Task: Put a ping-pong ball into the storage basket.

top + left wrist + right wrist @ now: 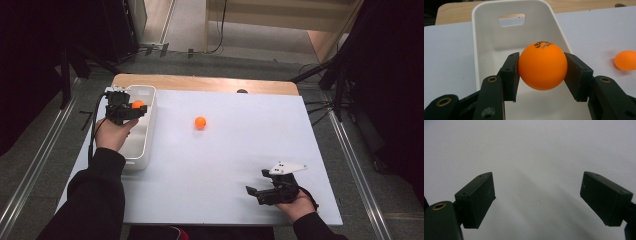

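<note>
Right now the left gripper (541, 72) clamps a smooth orange plastic ball (542, 66) between its jaws, hanging above the open white plastic bin (486, 32) that lies straight ahead and below. The right gripper (536, 200) rests with jaws wide and empty, while a second orange ball (200, 122) lies on the white table (240, 150), off to the right of the left jaws

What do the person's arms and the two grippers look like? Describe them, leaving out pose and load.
Both arms wear black sleeves. The left gripper is black, with flat rectangular pads and brass-ringed holes on its jaws; a black cable trails from it. The right gripper is black too, with the same block pads, and carries a grey three-cornered plate on top.
</note>
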